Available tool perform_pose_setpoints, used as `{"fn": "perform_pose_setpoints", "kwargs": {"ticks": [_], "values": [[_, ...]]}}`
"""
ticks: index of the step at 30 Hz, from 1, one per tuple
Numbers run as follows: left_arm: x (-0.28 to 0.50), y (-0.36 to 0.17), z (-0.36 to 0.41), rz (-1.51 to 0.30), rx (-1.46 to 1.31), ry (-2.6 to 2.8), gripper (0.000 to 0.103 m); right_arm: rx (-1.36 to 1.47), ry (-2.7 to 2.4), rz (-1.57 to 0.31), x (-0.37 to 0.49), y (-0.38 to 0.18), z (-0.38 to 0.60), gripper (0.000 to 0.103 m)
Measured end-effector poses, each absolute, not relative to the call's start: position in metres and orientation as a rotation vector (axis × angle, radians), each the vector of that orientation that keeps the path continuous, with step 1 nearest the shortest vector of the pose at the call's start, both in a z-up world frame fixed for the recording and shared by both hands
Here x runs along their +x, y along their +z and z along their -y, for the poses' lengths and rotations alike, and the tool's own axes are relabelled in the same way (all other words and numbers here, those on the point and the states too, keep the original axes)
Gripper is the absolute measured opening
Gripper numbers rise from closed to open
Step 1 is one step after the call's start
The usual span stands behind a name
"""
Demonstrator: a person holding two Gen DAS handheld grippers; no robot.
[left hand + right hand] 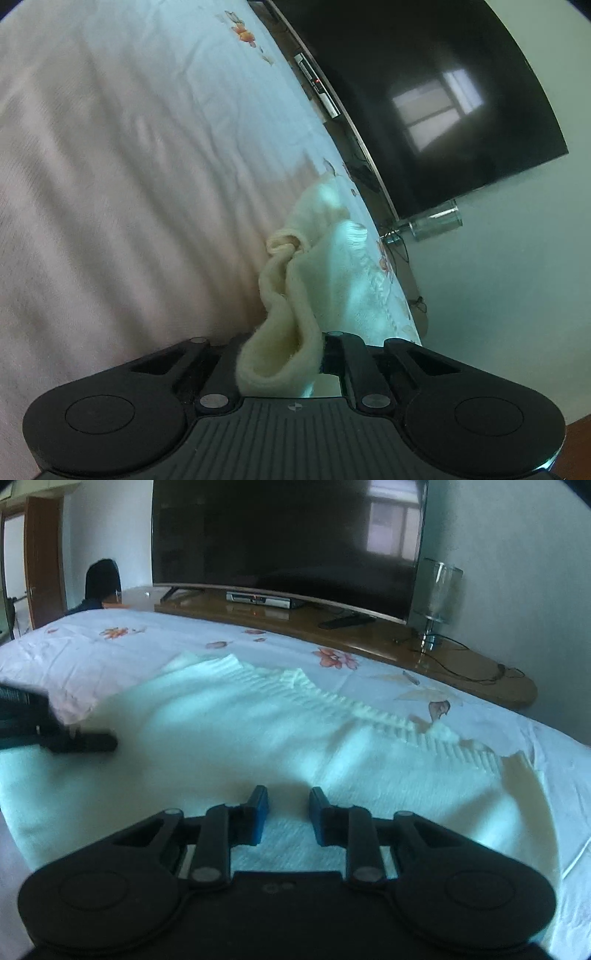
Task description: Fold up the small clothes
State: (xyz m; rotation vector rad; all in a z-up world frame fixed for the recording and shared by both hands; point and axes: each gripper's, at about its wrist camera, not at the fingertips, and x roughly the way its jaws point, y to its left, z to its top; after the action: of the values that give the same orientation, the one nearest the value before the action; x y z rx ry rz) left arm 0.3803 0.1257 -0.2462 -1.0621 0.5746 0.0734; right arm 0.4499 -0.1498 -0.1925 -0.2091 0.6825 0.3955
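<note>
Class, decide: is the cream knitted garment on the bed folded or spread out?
Mostly spread: the cream sweater lies flat across the bedsheet, one edge bunched in the left gripper.

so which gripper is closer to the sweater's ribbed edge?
Right. The right gripper sits over the sweater body, jaws apart, with the ribbed edge ahead. The left gripper is clamped on bunched knit at the sweater's side.

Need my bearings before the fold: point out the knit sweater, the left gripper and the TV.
cream knit sweater (258, 731): right wrist view, flat body panel.
left gripper (107, 743): right wrist view, fingertips on the sweater.
TV (280, 535): right wrist view, dark screen.
</note>
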Motion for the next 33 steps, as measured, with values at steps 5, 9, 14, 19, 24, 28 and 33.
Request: {"fn": "perform_pose_setpoints", "kwargs": {"ticks": [5,9,14,19,24,28,33], "values": [[0.384,-0.225,-0.114,-0.543,-0.969,0.064,0.008,-0.258,0.413,-0.650,0.442,-0.197,0.143,0.014],[0.391,-0.201,-0.100,-0.506,-0.856,0.004,0.007,-0.158,0.414,-0.682,0.447,-0.188,0.152,0.013],[0.396,-0.163,-0.057,-0.475,-0.660,-0.131,0.007,-0.135,0.437,-0.680,0.442,-0.185,0.161,0.012],[0.400,-0.143,0.007,-0.512,-0.492,-0.279,0.007,0.099,0.369,-0.667,0.433,-0.168,0.226,0.014],[0.402,-0.160,0.063,-0.621,-0.422,-0.367,0.007,0.212,0.280,-0.659,0.418,-0.158,0.295,0.016],[0.407,-0.176,0.098,-0.731,-0.351,-0.424,0.008,0.275,0.249,-0.678,0.407,-0.162,0.326,0.019],[0.392,-0.158,0.099,-0.757,-0.307,-0.428,0.030,0.302,0.238,-0.702,0.402,-0.167,0.335,0.026]]}}
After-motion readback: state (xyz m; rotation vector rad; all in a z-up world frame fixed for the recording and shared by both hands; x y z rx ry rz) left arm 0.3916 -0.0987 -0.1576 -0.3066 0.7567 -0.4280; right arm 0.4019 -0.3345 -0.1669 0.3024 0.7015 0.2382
